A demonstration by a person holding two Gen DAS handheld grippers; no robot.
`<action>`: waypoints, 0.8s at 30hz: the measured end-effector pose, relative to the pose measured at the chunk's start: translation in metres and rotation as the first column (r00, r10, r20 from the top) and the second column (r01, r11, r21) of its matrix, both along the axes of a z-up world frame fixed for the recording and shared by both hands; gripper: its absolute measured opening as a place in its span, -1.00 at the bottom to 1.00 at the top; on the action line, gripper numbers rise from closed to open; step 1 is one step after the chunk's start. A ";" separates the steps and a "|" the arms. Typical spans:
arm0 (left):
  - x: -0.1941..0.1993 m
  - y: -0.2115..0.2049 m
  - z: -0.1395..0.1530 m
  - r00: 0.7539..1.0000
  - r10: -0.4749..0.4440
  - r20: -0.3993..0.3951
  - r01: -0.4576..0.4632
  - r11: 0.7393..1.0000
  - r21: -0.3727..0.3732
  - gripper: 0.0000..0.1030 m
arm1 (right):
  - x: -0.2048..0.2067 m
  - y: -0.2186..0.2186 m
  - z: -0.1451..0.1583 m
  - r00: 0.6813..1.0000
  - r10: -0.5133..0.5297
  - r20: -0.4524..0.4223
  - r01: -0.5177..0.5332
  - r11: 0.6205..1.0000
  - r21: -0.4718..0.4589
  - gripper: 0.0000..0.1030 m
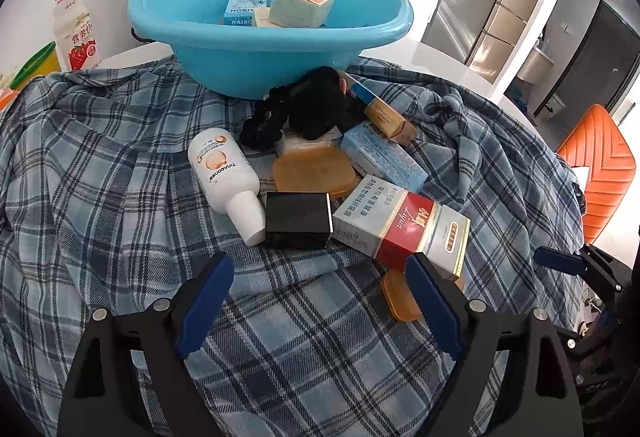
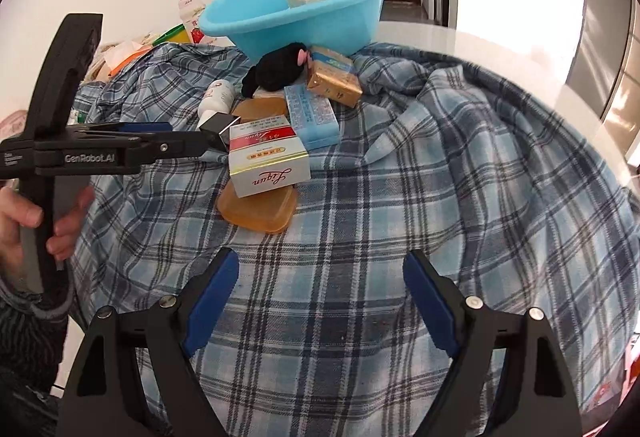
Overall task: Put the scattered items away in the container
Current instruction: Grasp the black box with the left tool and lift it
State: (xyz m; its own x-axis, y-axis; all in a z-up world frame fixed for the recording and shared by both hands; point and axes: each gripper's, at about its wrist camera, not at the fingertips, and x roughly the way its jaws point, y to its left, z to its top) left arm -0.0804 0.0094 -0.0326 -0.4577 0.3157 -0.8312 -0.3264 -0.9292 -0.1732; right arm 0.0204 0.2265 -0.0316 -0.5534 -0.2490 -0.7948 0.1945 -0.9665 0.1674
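A blue basin [image 1: 268, 49] stands at the back of the plaid cloth with a few small boxes inside. In front of it lies a heap: a white bottle [image 1: 224, 173], a black box [image 1: 298, 219], a red-and-white box [image 1: 404, 227], amber soap bars [image 1: 314, 171], a pale blue box [image 1: 384, 157], a gold box [image 1: 390, 117] and a black hair tie [image 1: 316, 105]. My left gripper [image 1: 320, 269] hangs open just short of the black box, holding nothing. My right gripper [image 2: 322, 265] is open over bare cloth, short of the soap bar [image 2: 260, 213] under the red-and-white box [image 2: 268, 161].
The plaid cloth [image 1: 100, 157] covers a round white table [image 2: 480, 41]. A milk bottle [image 1: 76, 29] and a green-rimmed container [image 1: 36, 63] stand at the back left. An orange chair [image 1: 600, 165] is beyond the right edge. A hand [image 2: 24, 221] holds the left gripper's handle.
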 end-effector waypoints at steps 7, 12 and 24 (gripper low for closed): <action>-0.020 0.003 -0.017 0.999 -0.003 0.037 0.003 1.000 -0.002 0.74 | -0.007 0.005 -0.008 1.000 -0.015 0.025 0.015 1.000 -0.013 0.62; -0.026 0.006 -0.018 1.000 -0.011 0.018 0.011 1.000 -0.010 0.74 | -0.012 0.009 -0.010 0.999 -0.029 0.036 0.029 0.999 -0.017 0.62; -0.037 0.010 -0.032 0.996 -0.030 0.088 0.033 0.999 -0.028 0.06 | -0.017 0.016 -0.012 0.998 -0.040 0.058 0.040 0.999 -0.014 0.62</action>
